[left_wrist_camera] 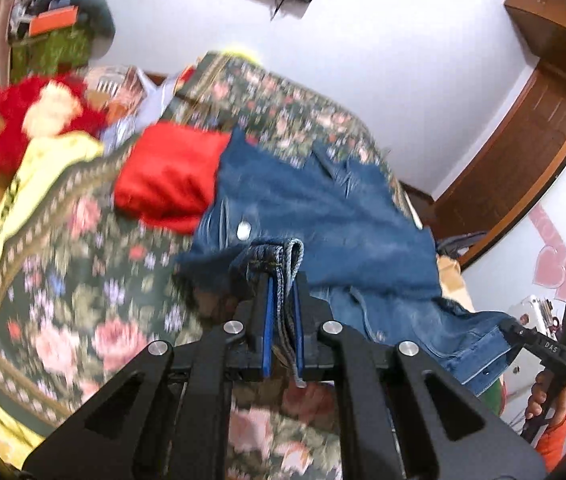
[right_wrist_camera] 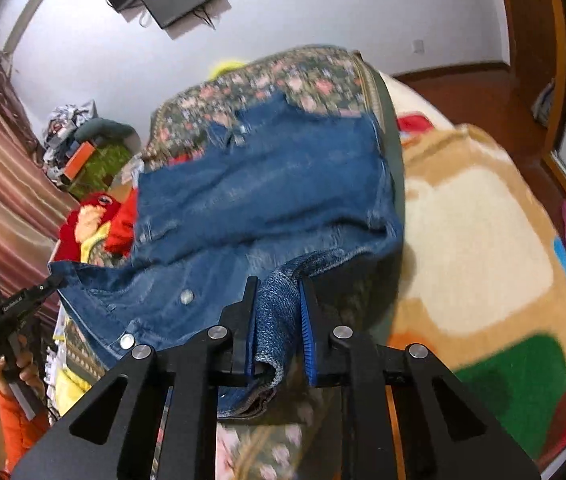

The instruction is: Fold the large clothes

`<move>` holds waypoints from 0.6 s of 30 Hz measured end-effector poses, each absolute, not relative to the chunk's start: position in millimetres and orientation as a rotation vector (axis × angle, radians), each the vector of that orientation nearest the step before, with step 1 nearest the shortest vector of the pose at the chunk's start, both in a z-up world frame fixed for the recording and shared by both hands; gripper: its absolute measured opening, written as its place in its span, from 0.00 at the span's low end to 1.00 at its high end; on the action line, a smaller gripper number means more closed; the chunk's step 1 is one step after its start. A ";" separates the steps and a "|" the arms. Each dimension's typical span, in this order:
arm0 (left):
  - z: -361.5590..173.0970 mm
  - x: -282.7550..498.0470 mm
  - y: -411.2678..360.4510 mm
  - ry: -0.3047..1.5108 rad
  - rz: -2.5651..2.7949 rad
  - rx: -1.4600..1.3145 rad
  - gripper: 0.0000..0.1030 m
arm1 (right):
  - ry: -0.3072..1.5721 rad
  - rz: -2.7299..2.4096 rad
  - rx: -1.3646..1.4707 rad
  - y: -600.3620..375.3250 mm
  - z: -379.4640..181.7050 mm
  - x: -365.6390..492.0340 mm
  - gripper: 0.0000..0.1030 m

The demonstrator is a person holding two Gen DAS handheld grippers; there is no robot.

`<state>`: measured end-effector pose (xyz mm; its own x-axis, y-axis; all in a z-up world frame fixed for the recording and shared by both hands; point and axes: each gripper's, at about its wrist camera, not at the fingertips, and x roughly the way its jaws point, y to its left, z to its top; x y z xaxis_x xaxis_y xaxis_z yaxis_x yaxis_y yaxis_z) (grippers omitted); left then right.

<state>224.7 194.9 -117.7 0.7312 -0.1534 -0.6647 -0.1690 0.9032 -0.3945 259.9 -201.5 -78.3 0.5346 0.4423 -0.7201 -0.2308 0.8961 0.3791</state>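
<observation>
Your left tool and right tool are each clamped tight on an edge of the blue denim jacket, which lies spread across the floral-covered bed. Its near edge is raised, no fold yet laid; the folding is barely begun.

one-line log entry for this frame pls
step: lift denim edge | left gripper: shut on denim jacket | right gripper: shut on denim jacket | surface: floral bedspread | fold: not yet made
</observation>
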 end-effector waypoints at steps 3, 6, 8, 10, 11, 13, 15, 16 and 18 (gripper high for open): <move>-100.8 239.4 195.3 0.709 0.012 -0.444 0.08 | 0.874 0.404 0.253 -200.7 -64.7 275.2 0.15; -79.5 252.6 201.9 0.611 0.051 -0.435 0.00 | 0.838 0.396 0.253 -199.2 -53.7 296.1 0.15; -62.4 261.7 209.2 0.543 0.063 -0.435 0.00 | 0.833 0.409 0.262 -197.8 -50.9 312.9 0.15; -50.0 275.7 214.9 0.517 0.072 -0.414 0.00 | 0.833 0.421 0.263 -192.0 -50.5 330.7 0.15; -48.0 286.3 217.5 0.530 0.066 -0.405 0.00 | 0.831 0.416 0.251 -187.9 -50.5 338.0 0.15; -53.1 300.1 219.3 0.578 0.052 -0.397 0.00 | 0.827 0.415 0.225 -176.5 -53.4 349.9 0.15; -68.6 312.3 220.1 0.649 0.069 -0.377 0.02 | 0.821 0.412 0.209 -172.8 -55.1 354.9 0.15; -80.7 317.9 220.9 0.698 0.082 -0.366 0.08 | 0.820 0.412 0.200 -170.0 -58.5 355.8 0.15; -104.2 324.4 223.0 0.778 0.096 -0.370 0.20 | 0.829 0.404 0.192 -171.0 -65.3 356.4 0.15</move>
